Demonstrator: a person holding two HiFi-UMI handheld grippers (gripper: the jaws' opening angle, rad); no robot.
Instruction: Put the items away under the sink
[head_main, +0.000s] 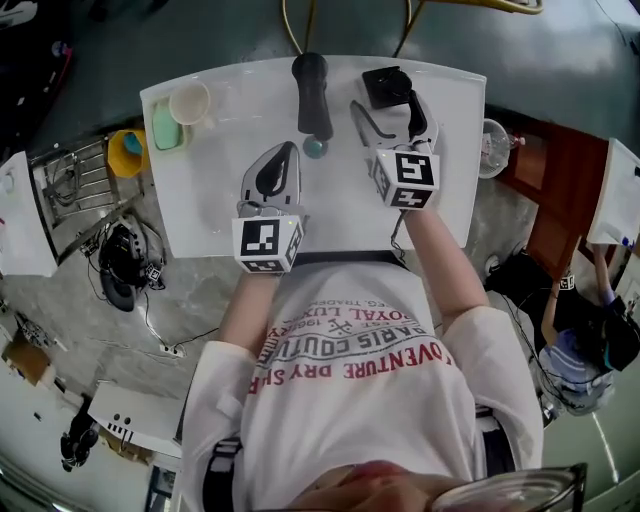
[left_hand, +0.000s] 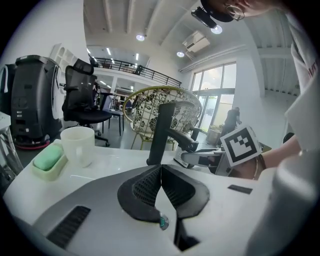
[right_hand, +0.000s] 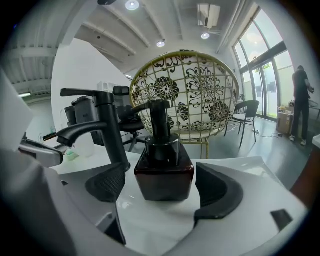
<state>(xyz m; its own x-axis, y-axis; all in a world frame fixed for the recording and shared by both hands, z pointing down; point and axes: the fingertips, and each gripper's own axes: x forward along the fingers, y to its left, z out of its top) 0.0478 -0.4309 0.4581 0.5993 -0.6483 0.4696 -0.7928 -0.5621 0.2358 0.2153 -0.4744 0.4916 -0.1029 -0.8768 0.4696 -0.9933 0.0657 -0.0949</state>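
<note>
Station: white sink top (head_main: 455, 205), with the black faucet (head_main: 311, 95) at its rear centre taken as reference. The right gripper (right_hand: 160, 172) has its jaws spread wide, one pad on either side of the dark soap dispenser bottle (right_hand: 164, 175). There is a clear gap on each side and neither pad touches the glass. The bottle stands upright on the sink top just to the right of the faucet, with its pump head level with the spout. The spread appears set to clear the bottle's square body before a squeeze, judging by how it is centred in the gap. The left gripper (left_hand: 161, 186) has its pads pressed together with nothing between them. It hangs over the basin just in front of the faucet, evidently kept in reserve and out of the right gripper's way. A white cup (head_main: 190, 102) and a green soap bar in its dish (head_main: 165, 128) sit well to the left of the faucet, untouched. Assessment: none of the items is stowed yet, and the bottle is the likely first pickup. The space under the sink is not in view.
</note>
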